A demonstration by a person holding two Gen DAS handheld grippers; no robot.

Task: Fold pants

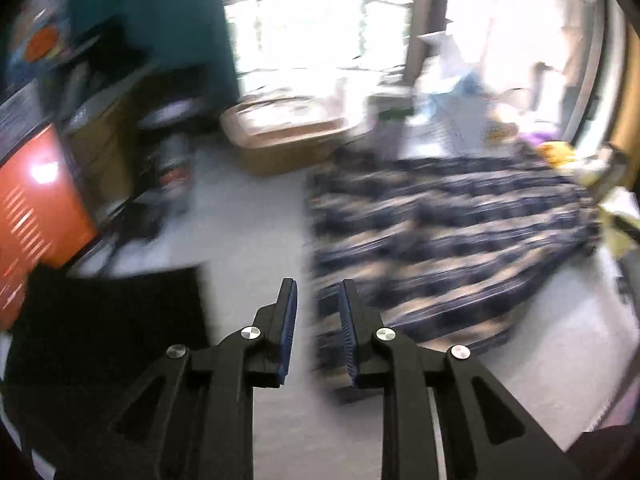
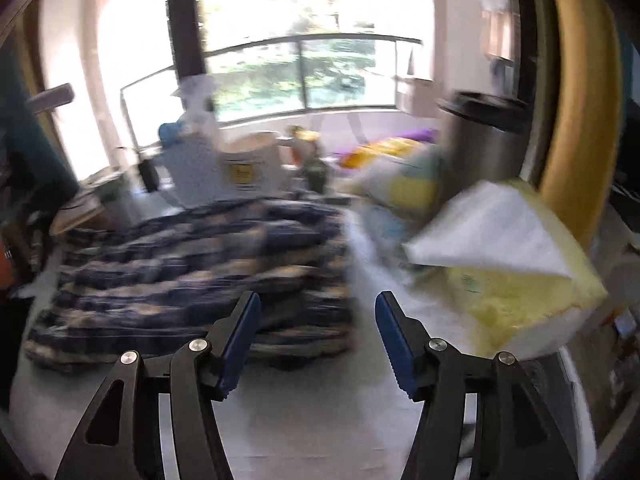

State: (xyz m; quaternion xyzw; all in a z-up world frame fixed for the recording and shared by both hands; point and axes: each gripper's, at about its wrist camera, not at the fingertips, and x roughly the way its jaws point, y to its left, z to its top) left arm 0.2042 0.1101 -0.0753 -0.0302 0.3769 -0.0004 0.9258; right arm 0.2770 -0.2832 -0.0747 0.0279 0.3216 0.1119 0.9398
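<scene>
Desk (image 1: 256,216): pale surface, cluttered along its far edge. Both views are motion-blurred, so I log fine detail as unreadable.

Pants (image 1: 448,236): dark blue and cream plaid, lying flat on the desk as a compact stack, layered edges visible on the near side. In the left wrist view they sit from 12 to 2 o'clock of my claw tips; in the right wrist view they fill 9 to 12 o'clock. My judgement: the folding is largely done, since the fabric reads as a squared bundle rather than spread legs. Whether one more fold or a tidy-up remains I cannot tell through the blur.

Yellow and white bundle (image 2: 508,256): at 2 o'clock in the right wrist view, apart from the pants.

Right claw (image 2: 316,336): jaws well apart, empty; the left pad overlaps the stack's near edge in view, contact not evident.

Left claw (image 1: 318,320): jaws parted by a narrow gap, nothing pinched; stack edge just beyond the right pad.
</scene>
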